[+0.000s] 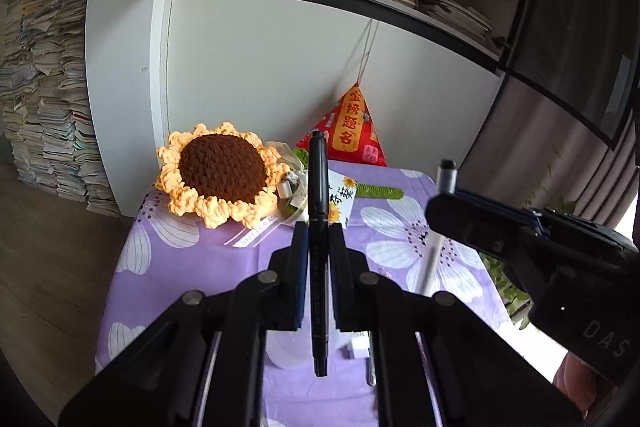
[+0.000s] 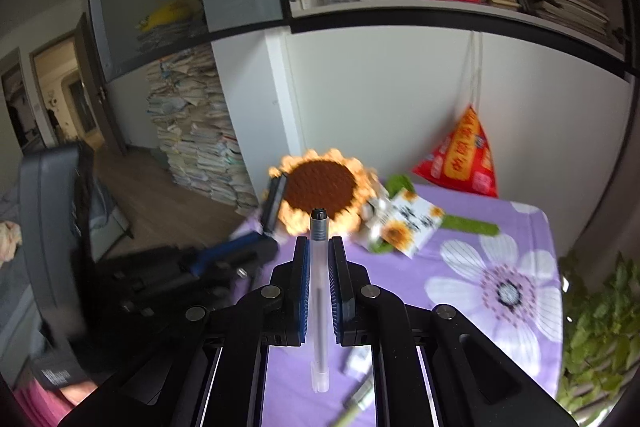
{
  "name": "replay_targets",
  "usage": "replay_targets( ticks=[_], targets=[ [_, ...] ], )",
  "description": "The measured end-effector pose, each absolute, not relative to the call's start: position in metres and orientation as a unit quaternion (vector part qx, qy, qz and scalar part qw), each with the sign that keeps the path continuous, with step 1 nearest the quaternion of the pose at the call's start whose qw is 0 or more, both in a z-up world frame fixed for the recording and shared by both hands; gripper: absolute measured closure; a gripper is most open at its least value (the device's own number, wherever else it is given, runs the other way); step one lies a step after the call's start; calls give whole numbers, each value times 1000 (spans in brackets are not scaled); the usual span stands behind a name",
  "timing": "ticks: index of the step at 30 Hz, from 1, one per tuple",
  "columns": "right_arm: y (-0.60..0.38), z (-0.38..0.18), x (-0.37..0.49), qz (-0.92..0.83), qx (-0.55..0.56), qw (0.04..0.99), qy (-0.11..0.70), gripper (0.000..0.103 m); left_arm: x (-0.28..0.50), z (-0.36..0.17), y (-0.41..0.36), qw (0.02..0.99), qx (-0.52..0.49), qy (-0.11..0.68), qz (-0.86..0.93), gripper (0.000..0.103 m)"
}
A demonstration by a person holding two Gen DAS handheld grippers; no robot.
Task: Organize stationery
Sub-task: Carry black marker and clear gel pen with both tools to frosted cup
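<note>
Black marker pen [image 1: 318, 247] clamped upright between the jaws of the left gripper [image 1: 318, 263], centre of the left wrist view, cap end up and tip hanging below the pads; held mid-barrel, likely so either end can be lowered into a holder. Translucent gel pen [image 2: 319, 291] pinched the same way by the right gripper [image 2: 319, 283], centre of the right wrist view, dark cap end above the jaws, clear end below. Both jaws clenched on their pens, neither slack. Both pens lifted off the worktop [image 1: 180, 267], draped in purple floral cloth. Remaining stationery low in the frames: a small white eraser-like block [image 1: 357, 345] and another pen [image 2: 358, 397] lying flat on the cloth, apparently not yet collected. White cup-like container [image 1: 288, 347] just beneath the left jaws, partly hidden, probably the destination. Crocheted sunflower [image 1: 220, 175], a sunflower card [image 2: 404, 227] and a red pouch [image 1: 352, 131] toward the back, clear of the work.
</note>
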State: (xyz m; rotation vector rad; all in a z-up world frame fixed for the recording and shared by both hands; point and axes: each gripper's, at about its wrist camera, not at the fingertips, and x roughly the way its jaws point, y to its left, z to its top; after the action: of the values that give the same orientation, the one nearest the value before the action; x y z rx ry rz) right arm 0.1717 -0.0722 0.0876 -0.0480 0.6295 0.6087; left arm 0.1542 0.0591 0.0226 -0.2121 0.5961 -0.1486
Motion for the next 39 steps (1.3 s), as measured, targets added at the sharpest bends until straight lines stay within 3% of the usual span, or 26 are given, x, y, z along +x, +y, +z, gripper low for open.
replay_targets(
  ticks=[9, 39],
  targets=[
    [-44, 75, 208, 291, 25, 906, 307, 93, 179, 7, 71, 943, -123, 293, -97, 95],
    [-39, 7, 223, 279, -2, 881, 381, 93, 173, -46, 68, 939, -108, 310, -104, 95]
  ],
)
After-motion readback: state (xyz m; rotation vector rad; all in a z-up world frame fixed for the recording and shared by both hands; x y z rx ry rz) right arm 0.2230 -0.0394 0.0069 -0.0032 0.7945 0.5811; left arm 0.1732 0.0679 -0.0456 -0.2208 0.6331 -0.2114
